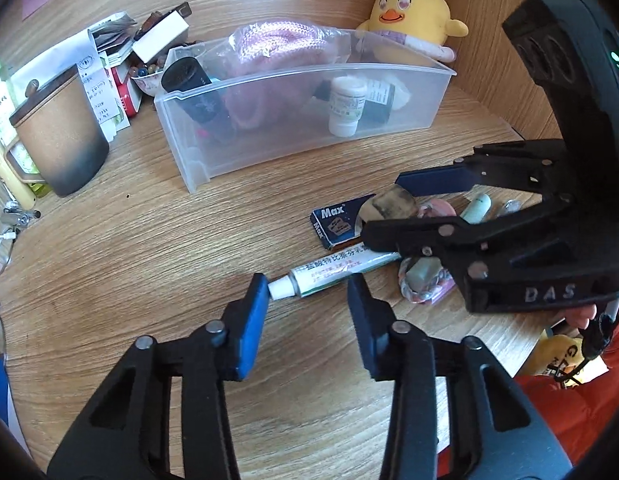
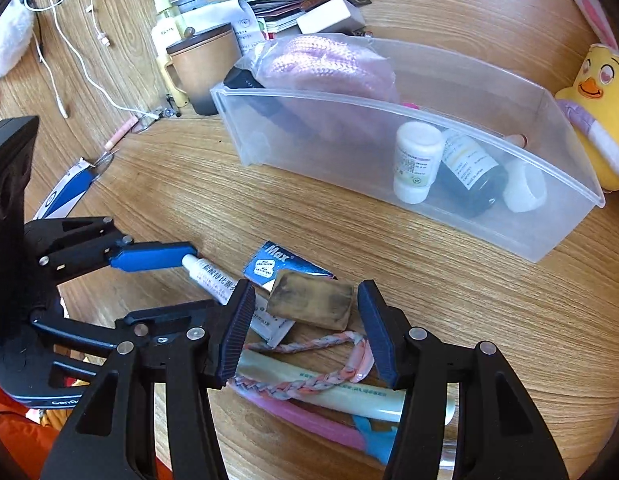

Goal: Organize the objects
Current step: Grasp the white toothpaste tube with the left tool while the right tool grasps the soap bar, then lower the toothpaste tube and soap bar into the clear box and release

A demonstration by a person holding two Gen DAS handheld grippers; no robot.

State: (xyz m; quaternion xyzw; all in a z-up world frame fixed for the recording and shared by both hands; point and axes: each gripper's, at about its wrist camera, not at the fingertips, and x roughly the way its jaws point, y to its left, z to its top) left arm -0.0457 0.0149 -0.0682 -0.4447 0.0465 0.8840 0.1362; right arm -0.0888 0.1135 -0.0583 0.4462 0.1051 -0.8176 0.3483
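Left wrist view: the left gripper [image 1: 307,312] is hovering low over the wooden desk [image 1: 149,248] with its blue pads spread apart, and the capped end of a white ointment tube [image 1: 333,272] is lying between them, the cap just touching the left pad. Beside the tube, a blue Max staple box [image 1: 335,222] is lying flat, with a grimy eraser [image 1: 389,204], a braided cord [image 1: 413,292] and a pale green highlighter [image 1: 475,208] crowding close by. The right gripper [image 1: 385,210] is reaching in from the right, its fingers parted above this cluster and gripping nothing. A clear plastic bin [image 1: 293,136] is sitting farther back, holding a pink knitted item in a bag [image 1: 277,44], a black tube [image 1: 193,92], a white bottle [image 1: 345,106] and a dark bottle [image 1: 379,100]. A yellow chick plush [image 1: 409,12] is leaning behind the bin, and a brown lidded mug [image 1: 59,136] is standing to its left. Right wrist view: the right gripper [image 2: 307,328] is standing open around the eraser [image 2: 311,300], neither pad touching it, with the staple box [image 2: 269,264], braided cord [image 2: 305,364] and a cream pen [image 2: 329,392] lying beneath; the left gripper [image 2: 197,276] is showing one blue finger [image 2: 153,256] meeting the tube's cap [image 2: 189,262].
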